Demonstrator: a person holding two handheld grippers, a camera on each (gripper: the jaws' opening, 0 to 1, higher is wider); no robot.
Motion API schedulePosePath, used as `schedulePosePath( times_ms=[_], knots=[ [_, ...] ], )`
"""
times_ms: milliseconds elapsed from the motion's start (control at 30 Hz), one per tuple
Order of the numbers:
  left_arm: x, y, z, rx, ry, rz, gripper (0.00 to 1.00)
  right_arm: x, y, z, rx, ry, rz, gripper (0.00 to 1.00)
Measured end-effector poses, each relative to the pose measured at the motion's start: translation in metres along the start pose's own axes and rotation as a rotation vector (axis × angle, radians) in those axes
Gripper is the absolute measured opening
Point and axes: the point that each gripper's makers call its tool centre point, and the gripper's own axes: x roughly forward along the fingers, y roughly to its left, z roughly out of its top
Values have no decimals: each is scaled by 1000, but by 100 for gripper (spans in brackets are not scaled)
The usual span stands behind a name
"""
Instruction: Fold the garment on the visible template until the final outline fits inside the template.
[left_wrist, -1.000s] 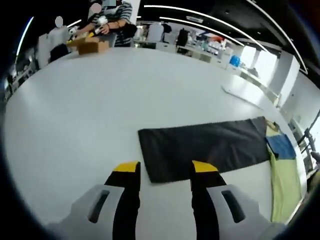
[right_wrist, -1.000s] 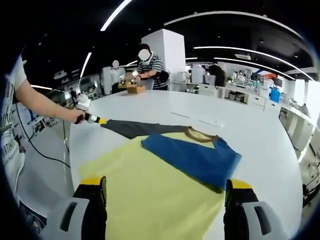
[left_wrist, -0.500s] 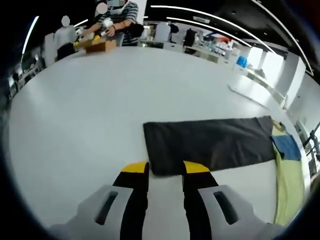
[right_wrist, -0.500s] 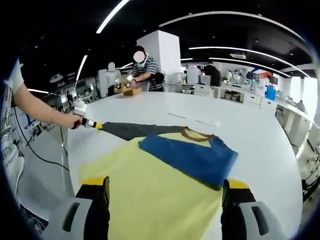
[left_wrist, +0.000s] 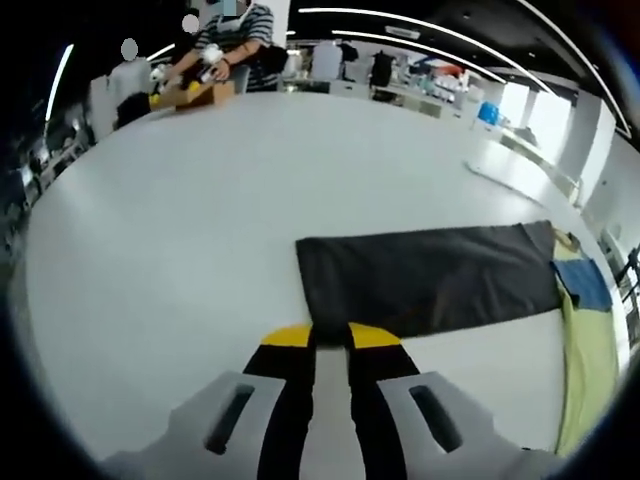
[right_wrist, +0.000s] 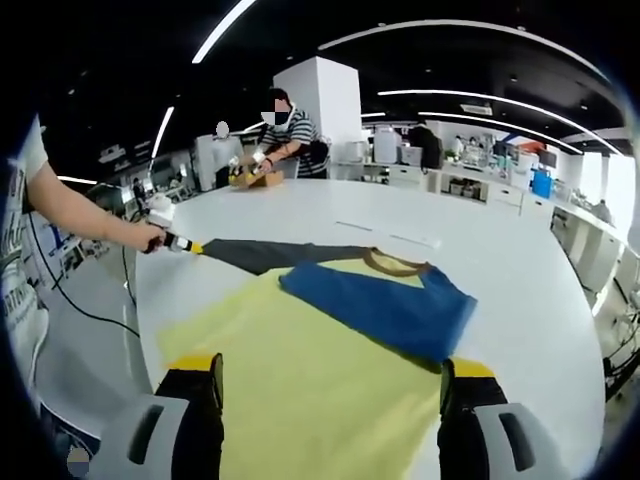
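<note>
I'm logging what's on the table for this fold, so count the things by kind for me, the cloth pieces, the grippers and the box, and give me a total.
Dark template cloth: 1
Yellow and blue garment: 1
Grippers: 2, the left gripper pinching the template's near edge, the right gripper open over the garment
Cardboard box at the table's far edge: 1
Total: 5

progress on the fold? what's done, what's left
Done: one blue sleeve of the yellow T-shirt already lies folded over its body. In hand: the left claw has nearly shut on the near corner of the dark grey rectangular template sheet; the right claw is open over the shirt. Left: the remaining folds; the shirt mostly lies off the template.
</note>
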Motion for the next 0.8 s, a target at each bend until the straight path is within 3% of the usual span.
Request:
schedulePosePath(
  times_ms=[133,633,733,800],
  knots=[
    [1,-1,0,9,28,2,6,-1,3,3,14,-18,6,89],
    [-6,-8,3,-1,16,-32,0,-7,7,0,10,-16,10,89],
    [-8,-12,5,31,19,-44,0,-9,7,0,7,-15,12,89],
    [-9,-12,3,105,45,-38,0,-11,7,-1,4,-14,13,89]
  ],
)
